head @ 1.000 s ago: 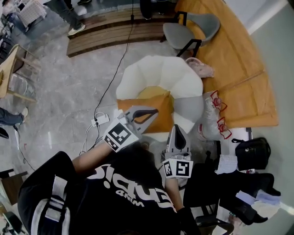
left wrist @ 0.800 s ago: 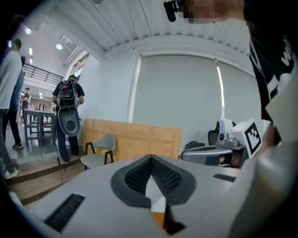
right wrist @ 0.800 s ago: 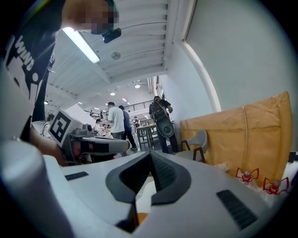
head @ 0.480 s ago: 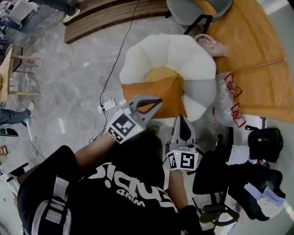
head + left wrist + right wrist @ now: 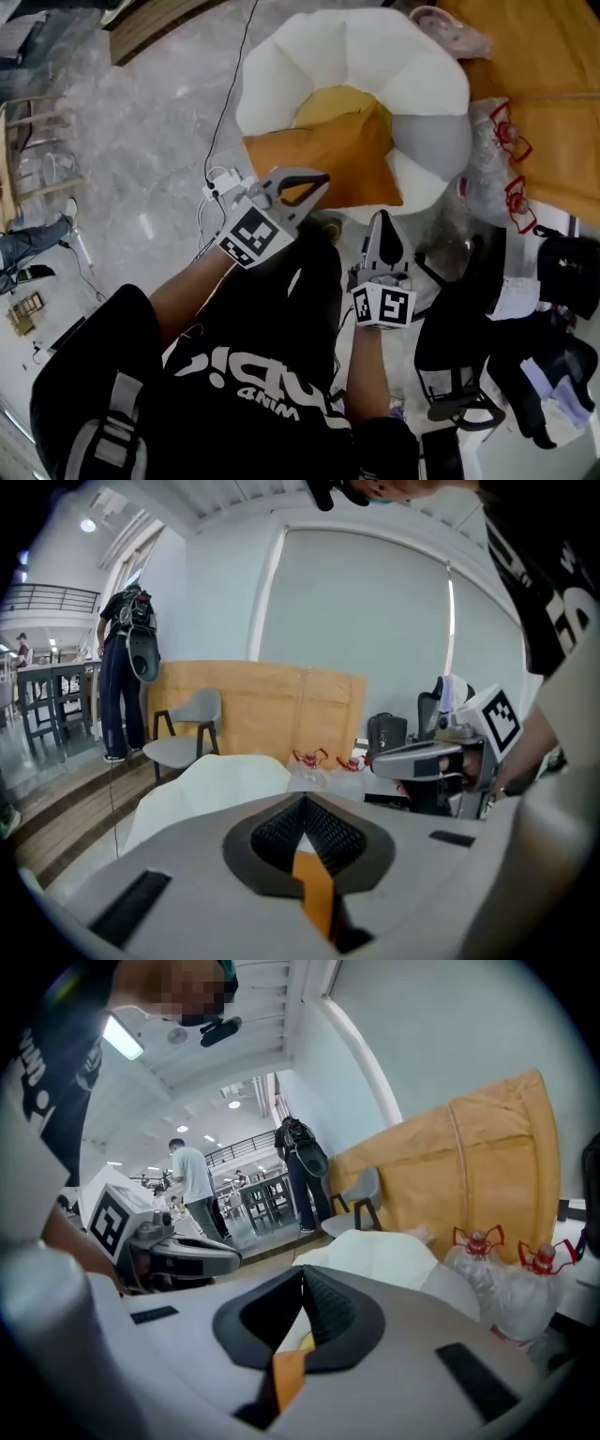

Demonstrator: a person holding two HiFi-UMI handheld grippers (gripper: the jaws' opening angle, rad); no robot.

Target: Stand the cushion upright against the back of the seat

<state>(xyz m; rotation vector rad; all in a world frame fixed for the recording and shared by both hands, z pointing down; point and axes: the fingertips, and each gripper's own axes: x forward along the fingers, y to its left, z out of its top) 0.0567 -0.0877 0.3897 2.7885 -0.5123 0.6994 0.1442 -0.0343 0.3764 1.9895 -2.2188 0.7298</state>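
A white petal-shaped armchair holds an orange cushion lying flat on its seat, with a yellow cushion behind it. My left gripper is shut and empty, its tip over the orange cushion's front edge. My right gripper is also shut and empty, just short of the chair's front right. In the left gripper view the shut left gripper shows a strip of orange cushion below the jaws. The right gripper view shows the shut right gripper with orange cushion beneath.
Water bottles with red caps sit to the chair's right beside a brown board. A black bag and black office chair are at the right. A power strip with cable lies on the floor at the left.
Both grippers have dropped lower and moved in toward the armchair, which now fills more of the head view. Both stayed shut and took hold of nothing.
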